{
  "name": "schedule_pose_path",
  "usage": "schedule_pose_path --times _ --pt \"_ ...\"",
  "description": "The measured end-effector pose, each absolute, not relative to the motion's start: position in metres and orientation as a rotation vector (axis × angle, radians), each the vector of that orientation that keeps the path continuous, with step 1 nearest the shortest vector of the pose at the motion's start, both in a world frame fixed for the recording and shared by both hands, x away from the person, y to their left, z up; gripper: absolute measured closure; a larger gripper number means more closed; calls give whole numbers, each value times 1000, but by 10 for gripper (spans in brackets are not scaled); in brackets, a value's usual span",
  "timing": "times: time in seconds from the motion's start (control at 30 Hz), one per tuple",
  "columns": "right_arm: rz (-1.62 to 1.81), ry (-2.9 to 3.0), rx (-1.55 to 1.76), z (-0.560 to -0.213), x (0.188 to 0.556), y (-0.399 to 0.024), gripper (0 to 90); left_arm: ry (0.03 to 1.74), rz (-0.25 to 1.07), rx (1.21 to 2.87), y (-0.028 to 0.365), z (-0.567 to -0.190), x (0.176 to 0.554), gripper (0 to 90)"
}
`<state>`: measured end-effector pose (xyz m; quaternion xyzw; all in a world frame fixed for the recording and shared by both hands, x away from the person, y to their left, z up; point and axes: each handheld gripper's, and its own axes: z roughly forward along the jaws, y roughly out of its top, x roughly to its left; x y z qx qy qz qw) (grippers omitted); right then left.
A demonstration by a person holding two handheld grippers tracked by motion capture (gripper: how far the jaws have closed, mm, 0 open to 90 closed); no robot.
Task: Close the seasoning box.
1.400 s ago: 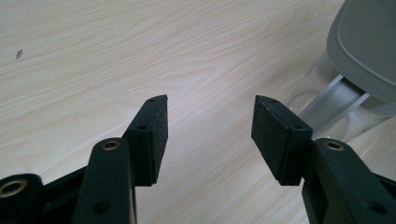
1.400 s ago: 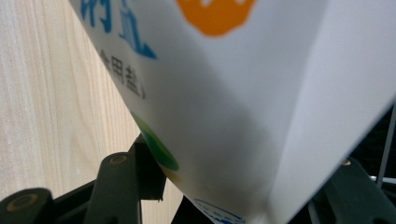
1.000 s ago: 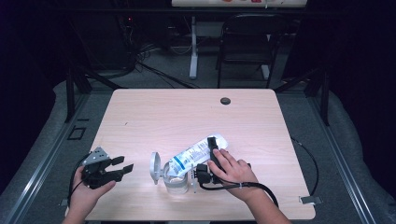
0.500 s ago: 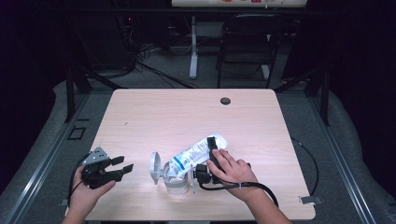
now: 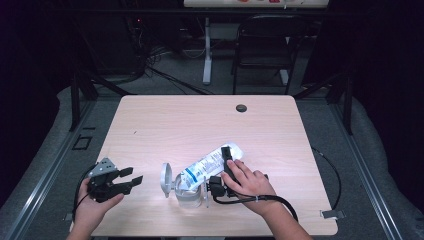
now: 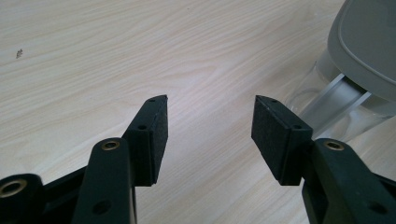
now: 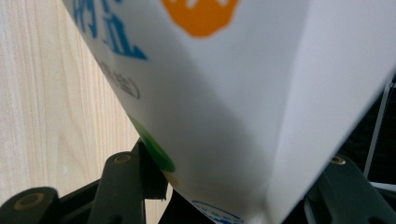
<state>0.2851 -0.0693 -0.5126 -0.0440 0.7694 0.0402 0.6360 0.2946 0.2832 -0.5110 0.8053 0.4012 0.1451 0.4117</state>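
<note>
the bench [image 5: 165, 125] carries it all, a pale wood top with most of its far half bare beyond both tongs. next in size is the bag [image 5: 209, 165], a white pouch with blue print, held tilted with its low end over the mouth of the jar. we judge the slope is there so the contents can run down into the jar rather than onto the wood.

our right tongs [image 5: 226, 167] are clamped on the upper part of the bag, jaws wide because the pouch is thick; in the right gripper view the bag [image 7: 224, 102] sits between the two black jaws and presses on both. gripping high up leaves the low end free to pour.

the jar [image 5: 192, 194], clear and squat, stands just left of the right tongs and under the bag's low end. its grey lid [image 5: 166, 179] is swung up on the side facing the left tongs, out of the pour's way.

our left tongs [image 5: 131, 181] hover near the bench, well left of the jar, jaws parted and holding nothing; the left gripper view has the lid [image 6: 369, 42] just beyond its right jaw. we think they wait there to steady the jar.
</note>
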Motion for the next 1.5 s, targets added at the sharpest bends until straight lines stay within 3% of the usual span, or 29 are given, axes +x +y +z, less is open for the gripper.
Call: schedule_pose_path --times 1.5 --pt "86 1744 -117 -503 285 -73 496 1013 365 2019 284 -511 295 466"
